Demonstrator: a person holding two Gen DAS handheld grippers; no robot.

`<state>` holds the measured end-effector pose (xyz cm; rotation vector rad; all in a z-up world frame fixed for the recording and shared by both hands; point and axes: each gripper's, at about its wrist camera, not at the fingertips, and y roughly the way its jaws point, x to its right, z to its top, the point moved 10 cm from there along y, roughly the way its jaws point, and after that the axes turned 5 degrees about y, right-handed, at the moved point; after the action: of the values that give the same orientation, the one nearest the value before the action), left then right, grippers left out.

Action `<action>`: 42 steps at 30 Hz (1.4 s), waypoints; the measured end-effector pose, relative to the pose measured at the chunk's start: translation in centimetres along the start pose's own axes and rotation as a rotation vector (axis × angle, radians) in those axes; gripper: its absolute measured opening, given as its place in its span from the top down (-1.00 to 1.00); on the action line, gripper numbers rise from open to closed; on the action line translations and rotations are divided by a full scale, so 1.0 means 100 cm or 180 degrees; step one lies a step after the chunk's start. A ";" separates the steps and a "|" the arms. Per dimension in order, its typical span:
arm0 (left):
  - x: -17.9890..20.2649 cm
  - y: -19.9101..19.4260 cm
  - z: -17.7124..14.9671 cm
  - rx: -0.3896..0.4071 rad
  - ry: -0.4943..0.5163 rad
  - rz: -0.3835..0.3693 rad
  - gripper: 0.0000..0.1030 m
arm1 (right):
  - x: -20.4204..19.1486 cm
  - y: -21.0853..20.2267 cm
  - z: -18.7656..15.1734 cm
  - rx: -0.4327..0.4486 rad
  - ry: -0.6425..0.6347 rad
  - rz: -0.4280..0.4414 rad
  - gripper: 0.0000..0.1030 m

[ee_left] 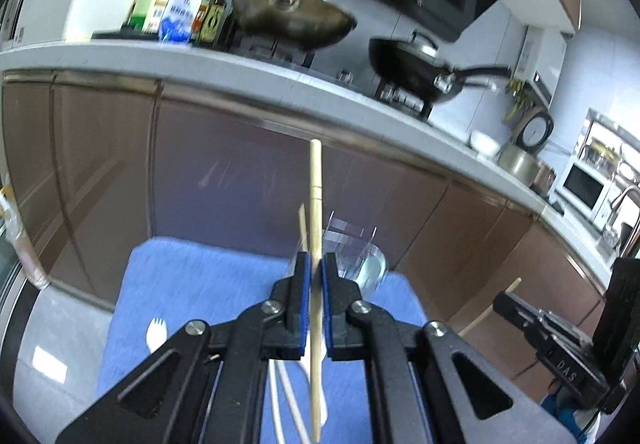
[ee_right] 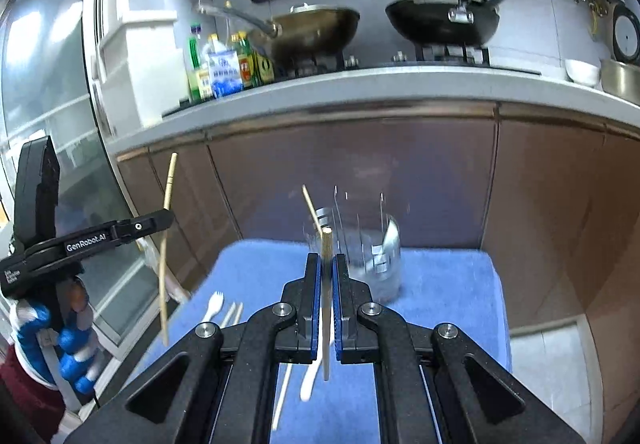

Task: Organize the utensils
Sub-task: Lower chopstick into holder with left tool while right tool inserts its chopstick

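The left gripper [ee_left: 316, 276] is clamping one chopstick [ee_left: 315, 204] upright, and the right gripper [ee_right: 327, 276] is pinching a second chopstick [ee_right: 326, 304] the same way, likely so each can drop end-first into the clear glass [ee_right: 376, 256] standing near the far edge of the blue mat [ee_right: 452, 284]. A white fork [ee_right: 214, 304] and more sticks are lying near the mat's left edge, waiting.

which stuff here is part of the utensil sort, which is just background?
Job:
- chopstick in left gripper
- chopstick in right gripper
- clear holder, one chopstick already inside
- white spork and loose sticks on blue mat

Background:
- brass wok
- black wok
- sauce bottles
- white bowl
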<state>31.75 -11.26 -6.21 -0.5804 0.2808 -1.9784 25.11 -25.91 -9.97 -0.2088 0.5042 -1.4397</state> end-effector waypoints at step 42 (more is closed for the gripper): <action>-0.001 0.245 0.015 0.0636 0.0035 0.0526 0.90 | 0.066 0.160 0.077 0.0510 0.0130 0.0153 0.90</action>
<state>51.55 -22.40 -15.63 -0.4047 0.1309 -1.8242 43.14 -31.45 -11.48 -0.0393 0.4220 -1.4322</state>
